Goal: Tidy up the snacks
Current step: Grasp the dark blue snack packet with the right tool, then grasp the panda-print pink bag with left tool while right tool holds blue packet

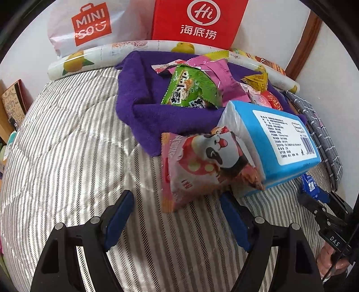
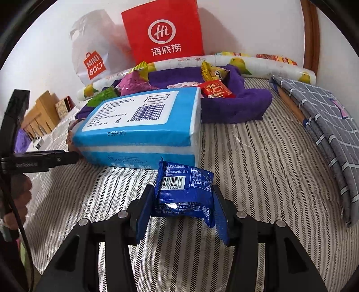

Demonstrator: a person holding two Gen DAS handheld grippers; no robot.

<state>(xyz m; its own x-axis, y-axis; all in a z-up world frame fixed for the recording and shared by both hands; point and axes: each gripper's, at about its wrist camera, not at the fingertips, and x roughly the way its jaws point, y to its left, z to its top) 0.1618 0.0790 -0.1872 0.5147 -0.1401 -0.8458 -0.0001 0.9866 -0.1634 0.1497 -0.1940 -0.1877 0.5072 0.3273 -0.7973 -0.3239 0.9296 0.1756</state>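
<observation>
two hand-held grippers are in my feeds. the left hand-held gripper [image 1: 177,215] stands with its jaws wide apart and nothing between them, hovering over the striped bedspread [image 1: 74,143]. just ahead of its fingertips lies a pink snack packet [image 1: 202,166], printed with a cartoon panda face, flat on the bedspread. its far corner is tucked under a blue tissue pack [image 1: 276,139], which rests tilted on top of it.

the right hand-held gripper [image 2: 182,202] is clamped on a small blue snack packet [image 2: 185,191]. both pads press its sides, and the packet sits barcode side up, above the bedspread, just in front of the tissue pack.

container 1: a purple towel [image 1: 143,107] bunched into a shallow nest on the bed, behind the tissue pack. inside it i see a green snack packet [image 1: 190,89], a pink-magenta wrapper [image 1: 222,76], a yellow packet [image 2: 211,70] and a red packet [image 2: 216,89]. further small wrappers lie under these; i cannot tell them apart.

container 2: a red paper bag [image 1: 197,20] standing against the wall. its contents are not visible.

container 3: a white plastic shopping bag [image 1: 89,24] beside the red bag, also against the wall. its contents are not visible.

a rolled sheet printed with yellow fruit [image 1: 76,63] lies along the wall behind the towel. a folded grey checked cloth [image 2: 325,116] lies at the right side of the bed.
</observation>
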